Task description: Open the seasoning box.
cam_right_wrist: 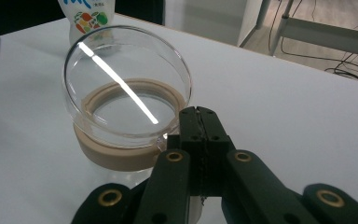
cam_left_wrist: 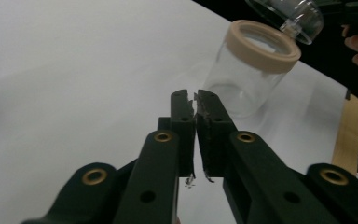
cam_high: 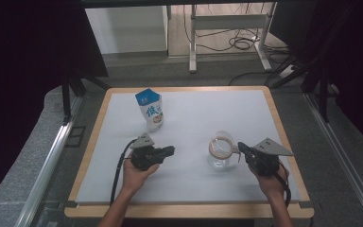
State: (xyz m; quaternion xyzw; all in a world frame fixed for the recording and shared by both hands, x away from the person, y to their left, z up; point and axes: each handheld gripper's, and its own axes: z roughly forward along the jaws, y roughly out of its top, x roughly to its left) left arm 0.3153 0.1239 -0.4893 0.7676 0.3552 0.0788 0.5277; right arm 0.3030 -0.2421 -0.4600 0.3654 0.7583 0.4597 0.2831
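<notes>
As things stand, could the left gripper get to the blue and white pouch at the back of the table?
Probably yes. The white table lies bare between the left gripper and the pouch, but its jaws are shut and would need opening first.

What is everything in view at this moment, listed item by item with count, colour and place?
clear glass jar with beige ring at its mouth: one, transparent and beige, right half of the table, upright
clear glass lid: one, transparent, tilted above the jar's mouth, at the right gripper's tips
blue and white pouch with printed label: one, standing at the far left of the table
wooden-edged table with white top: one
white metal frame and black cables: on the floor beyond the table
left gripper: one, black, jaws shut on nothing, near the table's middle
right gripper: one, black, jaws shut, beside the jar
</notes>
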